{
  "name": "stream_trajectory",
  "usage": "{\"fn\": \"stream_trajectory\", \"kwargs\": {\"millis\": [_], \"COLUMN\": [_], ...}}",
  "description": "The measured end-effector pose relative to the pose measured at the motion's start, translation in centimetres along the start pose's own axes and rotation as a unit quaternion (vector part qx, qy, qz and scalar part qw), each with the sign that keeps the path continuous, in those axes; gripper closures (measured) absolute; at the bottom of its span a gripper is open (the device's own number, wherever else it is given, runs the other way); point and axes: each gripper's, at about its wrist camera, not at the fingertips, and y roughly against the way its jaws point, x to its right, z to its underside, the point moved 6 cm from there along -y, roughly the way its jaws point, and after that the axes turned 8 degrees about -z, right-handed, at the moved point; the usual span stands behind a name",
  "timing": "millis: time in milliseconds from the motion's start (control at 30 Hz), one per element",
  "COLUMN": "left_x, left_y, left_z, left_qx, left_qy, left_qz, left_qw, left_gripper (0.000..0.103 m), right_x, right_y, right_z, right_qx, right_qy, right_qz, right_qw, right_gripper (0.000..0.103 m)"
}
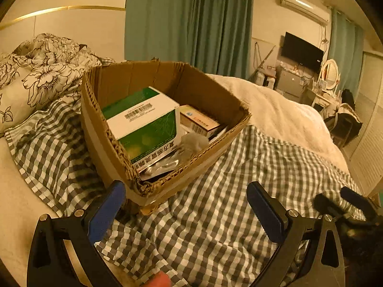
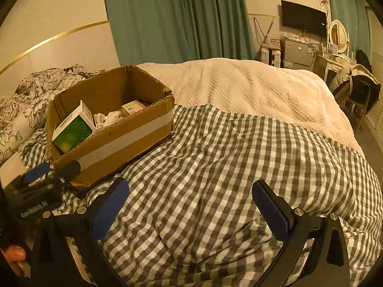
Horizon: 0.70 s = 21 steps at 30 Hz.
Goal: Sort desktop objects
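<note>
A brown cardboard box (image 1: 210, 91) sits on a checked cloth on the bed; it also shows in the right wrist view (image 2: 124, 141). Inside lie a green and white carton (image 1: 146, 124), a small orange and white carton (image 1: 201, 120), crumpled tissue (image 1: 194, 142) and foil blister packs (image 1: 160, 166). My left gripper (image 1: 185, 205) is open and empty, just in front of the box's near corner. My right gripper (image 2: 190, 205) is open and empty over the cloth, right of the box. Each gripper shows at the edge of the other's view.
The grey and white checked cloth (image 2: 227, 157) covers the near bed. A cream blanket (image 2: 251, 88) lies behind it. A floral quilt (image 1: 43, 71) lies left of the box. Green curtains, a wall television and a dressing table stand far off.
</note>
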Motion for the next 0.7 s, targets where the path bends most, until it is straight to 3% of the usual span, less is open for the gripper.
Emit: {"fn": "stream_trajectory", "kwargs": {"millis": [233,700], "left_x": [0.5,0.6], "left_y": [0.6,0.8], "left_z": [-0.2,-0.4], "left_qx": [0.021,0.034], "left_qy": [-0.034,-0.051], "left_qz": [-0.023,-0.026], "left_qw": [0.9989,0.9978], "left_gripper": [0.0,0.0], "right_x": [-0.7,-1.4], "right_y": [0.5,0.5], "right_z": [0.0,0.3], "right_qx": [0.006,-0.007], "right_qy": [0.009,0.017], "right_qz": [-0.004,-0.006], "right_qw": [1.0,1.0], "right_gripper": [0.001,0.001]}}
